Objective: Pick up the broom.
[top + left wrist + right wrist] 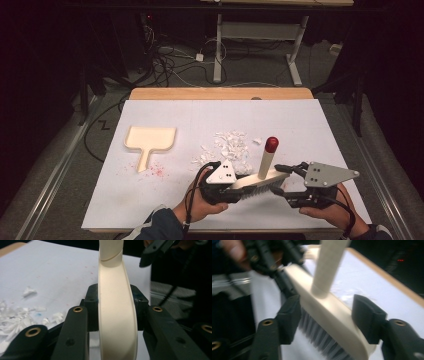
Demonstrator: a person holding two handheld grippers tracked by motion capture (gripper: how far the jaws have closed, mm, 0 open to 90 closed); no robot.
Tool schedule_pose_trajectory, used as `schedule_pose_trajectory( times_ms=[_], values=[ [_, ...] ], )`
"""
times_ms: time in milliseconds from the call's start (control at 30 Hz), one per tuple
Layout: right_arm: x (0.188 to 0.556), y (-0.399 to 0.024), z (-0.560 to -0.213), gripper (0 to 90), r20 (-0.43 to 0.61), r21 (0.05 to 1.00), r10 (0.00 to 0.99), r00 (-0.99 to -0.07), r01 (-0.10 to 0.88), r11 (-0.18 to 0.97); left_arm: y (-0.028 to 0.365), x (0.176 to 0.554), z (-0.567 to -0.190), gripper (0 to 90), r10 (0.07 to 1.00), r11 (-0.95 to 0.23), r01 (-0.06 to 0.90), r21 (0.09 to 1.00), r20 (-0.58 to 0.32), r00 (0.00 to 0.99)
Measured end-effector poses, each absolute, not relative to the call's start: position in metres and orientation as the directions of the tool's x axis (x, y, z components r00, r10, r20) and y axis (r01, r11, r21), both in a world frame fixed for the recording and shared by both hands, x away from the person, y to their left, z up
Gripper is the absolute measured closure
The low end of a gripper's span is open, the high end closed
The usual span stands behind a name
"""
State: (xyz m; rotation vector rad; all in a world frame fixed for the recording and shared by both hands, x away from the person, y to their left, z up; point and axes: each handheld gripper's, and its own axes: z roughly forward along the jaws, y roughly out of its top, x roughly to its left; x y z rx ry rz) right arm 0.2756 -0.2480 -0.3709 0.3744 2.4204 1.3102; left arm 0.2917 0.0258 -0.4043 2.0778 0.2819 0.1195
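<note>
Brush (260, 181): pinched by left gripper (235, 187); right gripper (286, 184) spread around its end. Paper scraps (231, 150) unswept, dustpan (149, 139) empty: sweeping apparently not begun

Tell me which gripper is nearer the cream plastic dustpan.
Left. The left gripper, shut on the cream brush, sits right of the cream plastic dustpan; the right gripper is farther right, beyond the brush.

White table (150, 200): dustpan (148, 141), paper scraps (231, 148)
</note>
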Motion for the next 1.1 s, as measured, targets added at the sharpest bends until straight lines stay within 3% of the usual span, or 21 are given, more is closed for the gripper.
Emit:
schedule_pose_trajectory(
  times_ms=[200, 333, 433, 533, 633, 800, 867, 967, 1100],
  values=[
    [0.274, -0.232, -0.384, 36.7, -0.172, 0.787, 0.308, -0.936, 0.057, 0.614, 0.026, 0.275, -0.404, 64.7, 0.14, -0.56, 0.047, 0.827, 0.039, 0.989],
    [0.275, -0.226, -0.395, 44.2, -0.086, 0.794, 0.213, -0.973, 0.062, 0.605, 0.023, 0.27, -0.402, 64.5, 0.096, -0.57, 0.004, 0.821, 0.062, 0.993],
    [0.275, -0.224, -0.401, 55.3, -0.065, 0.792, 0.179, -0.982, 0.058, 0.608, 0.024, 0.271, -0.404, 64.4, 0.093, -0.573, 0.008, 0.819, 0.056, 0.994],
    [0.277, -0.225, -0.403, 65.7, -0.027, 0.794, 0.144, -0.989, 0.066, 0.604, 0.026, 0.274, -0.405, 57.0, 0.097, -0.568, 0.002, 0.823, 0.064, 0.993],
    [0.276, -0.224, -0.403, 66.8, -0.038, 0.794, 0.155, -0.987, 0.064, 0.605, 0.027, 0.276, -0.406, 54.5, 0.102, -0.559, 0.009, 0.829, 0.058, 0.993],
    [0.28, -0.227, -0.403, 67.8, -0.044, 0.792, 0.209, -0.977, 0.094, 0.603, 0.038, 0.28, -0.404, 43.0, 0.194, -0.553, -0.008, 0.833, 0.138, 0.971],
    [0.282, -0.23, -0.401, 67.8, -0.061, 0.789, 0.252, -0.966, 0.108, 0.605, 0.041, 0.28, -0.403, 34.0, 0.224, -0.552, -0.01, 0.834, 0.16, 0.961],
    [0.287, -0.239, -0.396, 67.8, -0.063, 0.802, 0.332, -0.941, 0.15, 0.579, 0.057, 0.279, -0.399, 28.2, 0.306, -0.551, -0.025, 0.834, 0.23, 0.924],
    [0.292, -0.253, -0.387, 67.7, -0.067, 0.827, 0.421, -0.905, 0.186, 0.531, 0.072, 0.28, -0.398, 22.5, 0.368, -0.54, -0.017, 0.842, 0.254, 0.895]
  ],
)
